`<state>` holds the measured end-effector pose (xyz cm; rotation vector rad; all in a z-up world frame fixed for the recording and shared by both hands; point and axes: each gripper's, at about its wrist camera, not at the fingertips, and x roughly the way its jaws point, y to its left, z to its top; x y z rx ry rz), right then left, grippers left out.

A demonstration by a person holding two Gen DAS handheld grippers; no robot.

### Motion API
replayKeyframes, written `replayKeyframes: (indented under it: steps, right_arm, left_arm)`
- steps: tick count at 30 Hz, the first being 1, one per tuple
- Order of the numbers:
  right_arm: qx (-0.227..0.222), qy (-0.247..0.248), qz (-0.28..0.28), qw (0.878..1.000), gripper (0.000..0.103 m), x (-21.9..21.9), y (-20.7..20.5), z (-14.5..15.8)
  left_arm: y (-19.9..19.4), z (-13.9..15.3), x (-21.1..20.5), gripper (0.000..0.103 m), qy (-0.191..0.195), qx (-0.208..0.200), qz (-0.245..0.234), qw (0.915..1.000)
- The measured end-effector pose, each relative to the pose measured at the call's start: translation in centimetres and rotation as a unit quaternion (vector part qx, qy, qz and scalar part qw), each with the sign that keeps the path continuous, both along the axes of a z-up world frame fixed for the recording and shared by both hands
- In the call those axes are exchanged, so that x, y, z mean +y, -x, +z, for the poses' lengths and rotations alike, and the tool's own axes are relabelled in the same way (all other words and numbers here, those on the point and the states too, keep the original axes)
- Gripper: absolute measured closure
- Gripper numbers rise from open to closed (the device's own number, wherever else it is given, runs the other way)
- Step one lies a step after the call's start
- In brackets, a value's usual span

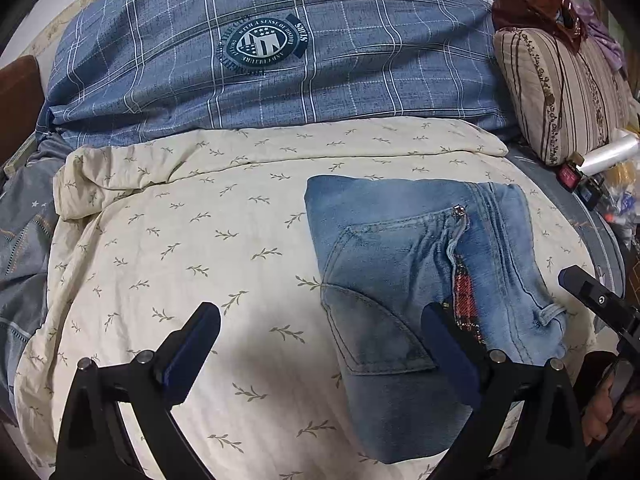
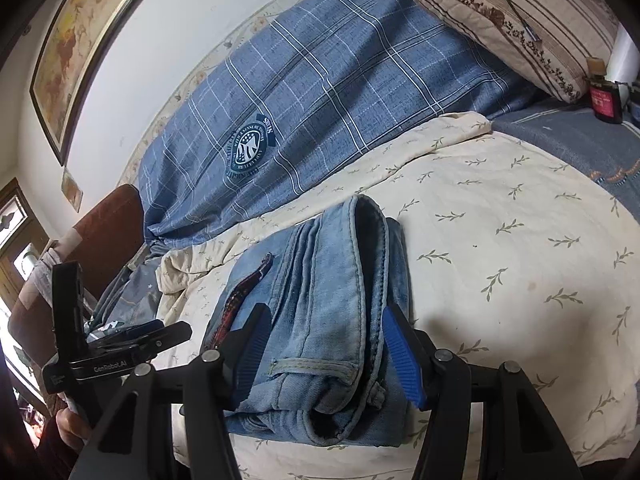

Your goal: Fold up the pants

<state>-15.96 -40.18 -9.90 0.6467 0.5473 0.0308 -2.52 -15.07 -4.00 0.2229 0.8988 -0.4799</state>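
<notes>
Nearest, left gripper (image 1: 320, 344) with jaws wide apart over the cream leaf-print quilt (image 1: 180, 248), nothing between them, its right finger just over the folded jeans (image 1: 412, 264). Right gripper (image 2: 324, 352) with jaws apart, straddling the folded jeans' waistband end; contact of the pads with the denim hard to make out. Lower edge of the jeans cut off behind the black finger frames; red plaid lining only partly showing. Beyond, blue plaid duvet (image 1: 280, 40) with a round crest, then a striped pillow (image 1: 560, 92) at the right. Small clutter past the pillow blurred, unreadable.
</notes>
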Motion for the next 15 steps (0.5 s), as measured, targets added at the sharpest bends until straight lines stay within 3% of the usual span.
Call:
replayKeyframes:
  steps: [15]
  right_arm:
    - [-0.023,0.017,-0.014,0.999,0.042,0.08,0.84,0.87]
  left_arm:
    - [0.70,0.64,-0.31,0.003,0.006,-0.011,-0.008,0.9999]
